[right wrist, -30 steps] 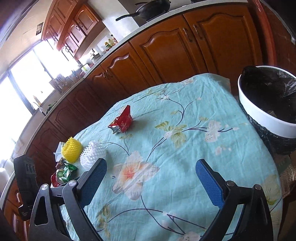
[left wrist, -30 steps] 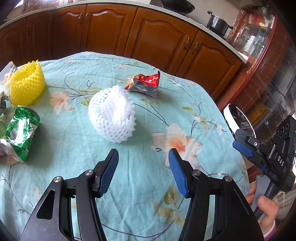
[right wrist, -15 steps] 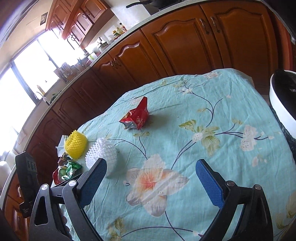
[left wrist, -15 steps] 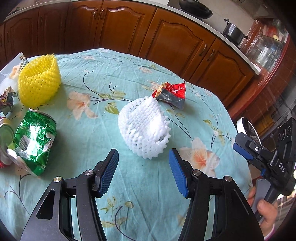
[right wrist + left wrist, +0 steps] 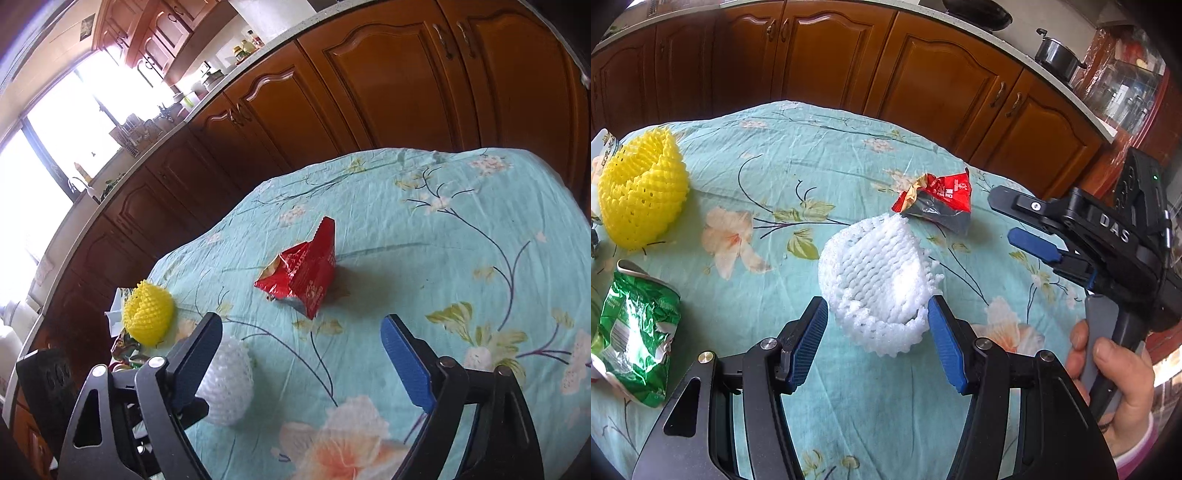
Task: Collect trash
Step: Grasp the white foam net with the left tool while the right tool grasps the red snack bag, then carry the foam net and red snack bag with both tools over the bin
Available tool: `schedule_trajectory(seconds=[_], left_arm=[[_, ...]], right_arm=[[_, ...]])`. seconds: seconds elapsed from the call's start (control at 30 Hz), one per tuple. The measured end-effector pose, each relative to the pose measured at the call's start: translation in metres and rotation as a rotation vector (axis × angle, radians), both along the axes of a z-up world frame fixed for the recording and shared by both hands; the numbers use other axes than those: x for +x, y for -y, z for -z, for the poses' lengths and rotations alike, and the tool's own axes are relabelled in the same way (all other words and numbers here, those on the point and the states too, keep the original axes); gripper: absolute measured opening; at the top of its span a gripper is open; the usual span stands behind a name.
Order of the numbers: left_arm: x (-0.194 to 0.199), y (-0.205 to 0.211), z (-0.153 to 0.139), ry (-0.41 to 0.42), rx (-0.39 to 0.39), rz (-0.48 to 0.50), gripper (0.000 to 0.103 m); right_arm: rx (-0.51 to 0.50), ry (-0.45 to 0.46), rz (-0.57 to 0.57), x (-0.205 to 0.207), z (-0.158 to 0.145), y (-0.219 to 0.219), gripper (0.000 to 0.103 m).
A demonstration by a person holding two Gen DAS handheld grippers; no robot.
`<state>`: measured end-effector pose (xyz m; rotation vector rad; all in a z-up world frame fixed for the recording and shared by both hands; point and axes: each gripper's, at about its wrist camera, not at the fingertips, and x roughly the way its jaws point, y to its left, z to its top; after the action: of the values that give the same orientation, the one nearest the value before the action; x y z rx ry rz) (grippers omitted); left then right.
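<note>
Left gripper [image 5: 877,334] spread, straddling white foam fruit net [image 5: 875,280] on desk [image 5: 812,155]: light, soft, squashy; pinch across near rim. Right gripper [image 5: 301,356] spread, idle.

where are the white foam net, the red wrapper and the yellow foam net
white foam fruit net [image 5: 875,280], left wrist view, on its woven middle
red snack wrapper [image 5: 306,273], right wrist view, on its crumpled red face
yellow foam fruit net [image 5: 642,192], left wrist view, on its outer mesh wall
</note>
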<state>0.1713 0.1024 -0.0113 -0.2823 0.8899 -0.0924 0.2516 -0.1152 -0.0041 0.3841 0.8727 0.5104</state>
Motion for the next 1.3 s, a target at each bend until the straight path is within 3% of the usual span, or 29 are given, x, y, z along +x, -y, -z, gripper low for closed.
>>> schedule_trajectory(seconds=[0.13, 0.2, 0.23, 0.27, 0.3, 0.33, 0.37, 0.73, 1.3], left_arm=[[0.008, 0.003, 0.002, -0.001, 0.010, 0.014, 0.054], [0.012, 0.005, 0.004, -0.005, 0.009, 0.027, 0.042], [0.013, 0.005, 0.004, -0.005, 0.007, 0.036, 0.029], [0.014, 0.006, 0.005, -0.004, 0.006, 0.043, 0.023], [0.015, 0.007, 0.004, -0.003, 0.007, 0.048, 0.020], [0.015, 0.008, 0.003, 0.002, 0.009, 0.051, 0.017], [0.014, 0.009, 0.002, 0.006, 0.011, 0.053, 0.017], [0.003, 0.036, -0.018, 0.053, -0.008, 0.125, 0.015], [-0.011, 0.131, -0.030, 0.060, 0.002, 0.329, 0.015]], right_arm=[[-0.001, -0.031, 0.011, 0.022, 0.010, -0.008, 0.069], [-0.017, -0.035, 0.014, 0.031, 0.016, -0.012, 0.063], [-0.018, -0.045, 0.017, 0.035, 0.019, -0.013, 0.055], [-0.017, -0.055, 0.020, 0.039, 0.023, -0.013, 0.042], [-0.015, -0.063, 0.019, 0.042, 0.026, -0.013, 0.035], [-0.015, -0.068, 0.017, 0.043, 0.028, -0.013, 0.018], [-0.019, -0.069, 0.018, 0.043, 0.030, -0.012, 0.016], [-0.011, -0.011, 0.047, 0.001, 0.016, 0.032, 0.012], [-0.025, 0.047, 0.202, -0.086, -0.004, 0.138, 0.012]])
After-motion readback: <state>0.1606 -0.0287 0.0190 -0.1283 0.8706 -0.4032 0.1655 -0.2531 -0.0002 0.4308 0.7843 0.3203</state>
